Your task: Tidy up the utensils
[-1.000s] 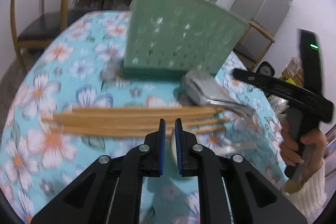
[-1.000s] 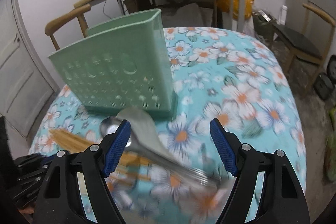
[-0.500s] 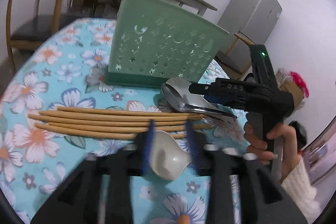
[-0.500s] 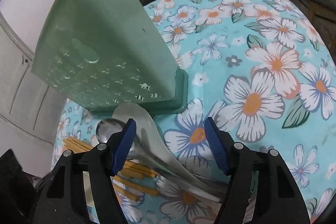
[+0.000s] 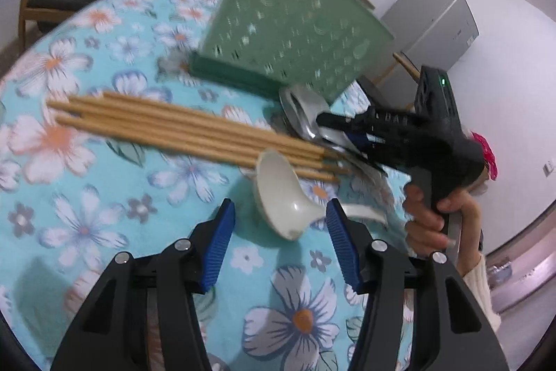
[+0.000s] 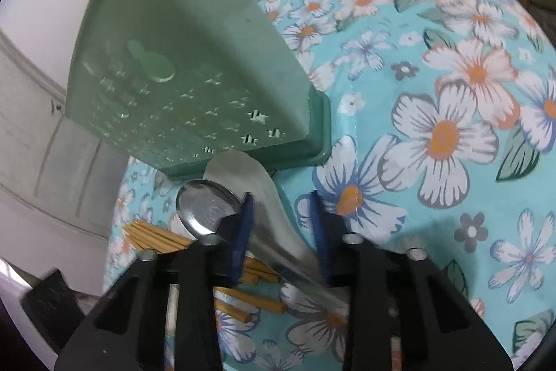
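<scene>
Left gripper (image 5: 279, 232) jaws apart, white ceramic spoon (image 5: 283, 200) between fingertips. Right gripper (image 6: 281, 225) jaws partly apart, straddling metal spoons (image 6: 243, 193); green utensil holder (image 6: 187, 58) just ahead.

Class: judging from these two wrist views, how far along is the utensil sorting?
Barely begun. Done: nothing seen in the green holder. In hand: right gripper open astride the metal spoons; left gripper open around the white spoon. Left: chopsticks on the table.

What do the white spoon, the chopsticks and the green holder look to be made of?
White spoon: probably glazed ceramic or melamine; smooth, glossy, thick-walled.
Chopsticks: wood or bamboo; matte tan, uniform sticks.
Green holder: moulded plastic; matte, with star and moon cut-outs.
</scene>
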Tool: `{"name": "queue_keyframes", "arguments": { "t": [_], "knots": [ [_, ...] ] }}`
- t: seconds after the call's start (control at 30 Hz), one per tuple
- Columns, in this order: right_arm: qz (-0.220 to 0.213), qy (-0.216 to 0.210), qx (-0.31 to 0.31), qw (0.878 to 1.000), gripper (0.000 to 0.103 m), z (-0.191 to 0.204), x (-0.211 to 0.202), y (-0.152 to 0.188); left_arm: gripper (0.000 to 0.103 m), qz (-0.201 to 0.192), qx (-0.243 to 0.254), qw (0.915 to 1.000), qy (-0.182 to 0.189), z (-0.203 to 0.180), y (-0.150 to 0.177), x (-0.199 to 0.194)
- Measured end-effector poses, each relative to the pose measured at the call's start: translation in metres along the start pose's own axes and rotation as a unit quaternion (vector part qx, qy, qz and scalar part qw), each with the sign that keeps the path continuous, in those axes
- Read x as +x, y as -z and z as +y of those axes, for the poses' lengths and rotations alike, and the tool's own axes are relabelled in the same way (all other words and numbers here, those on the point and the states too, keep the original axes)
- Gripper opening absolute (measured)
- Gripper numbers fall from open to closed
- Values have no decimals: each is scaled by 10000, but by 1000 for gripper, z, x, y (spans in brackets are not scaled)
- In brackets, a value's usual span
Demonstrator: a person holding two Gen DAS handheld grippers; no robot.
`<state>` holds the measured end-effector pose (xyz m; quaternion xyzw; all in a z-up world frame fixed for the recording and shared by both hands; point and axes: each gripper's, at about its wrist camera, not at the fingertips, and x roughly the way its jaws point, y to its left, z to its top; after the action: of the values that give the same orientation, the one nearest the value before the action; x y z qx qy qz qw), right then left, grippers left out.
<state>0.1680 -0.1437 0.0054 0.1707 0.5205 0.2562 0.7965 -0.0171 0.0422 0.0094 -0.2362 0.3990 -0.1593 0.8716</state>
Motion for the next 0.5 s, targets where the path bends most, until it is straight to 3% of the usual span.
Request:
{"name": "queue_keyframes", "arguments": {
  "t": [0.17,0.23,0.3,0.37,0.5],
  "knots": [
    [-92,-2,0,10000,12,5,-2,3,41,-40,-114,9998,178,2,-2,0],
    [-115,44,11,9999,10,4,-7,6,31,-40,-222,9996,168,5,-4,4],
    [-152,116,-19,9998,10,7,-6,9,13,-17,-250,9996,143,6,-4,7],
    [-205,151,-27,9997,8,10,-6,11,4,-5,-230,9997,71,7,-6,12],
    [-411,239,-60,9988,6,13,-13,13,4,-145,-99,9998,-5,1,-7,10]
  ]
}}
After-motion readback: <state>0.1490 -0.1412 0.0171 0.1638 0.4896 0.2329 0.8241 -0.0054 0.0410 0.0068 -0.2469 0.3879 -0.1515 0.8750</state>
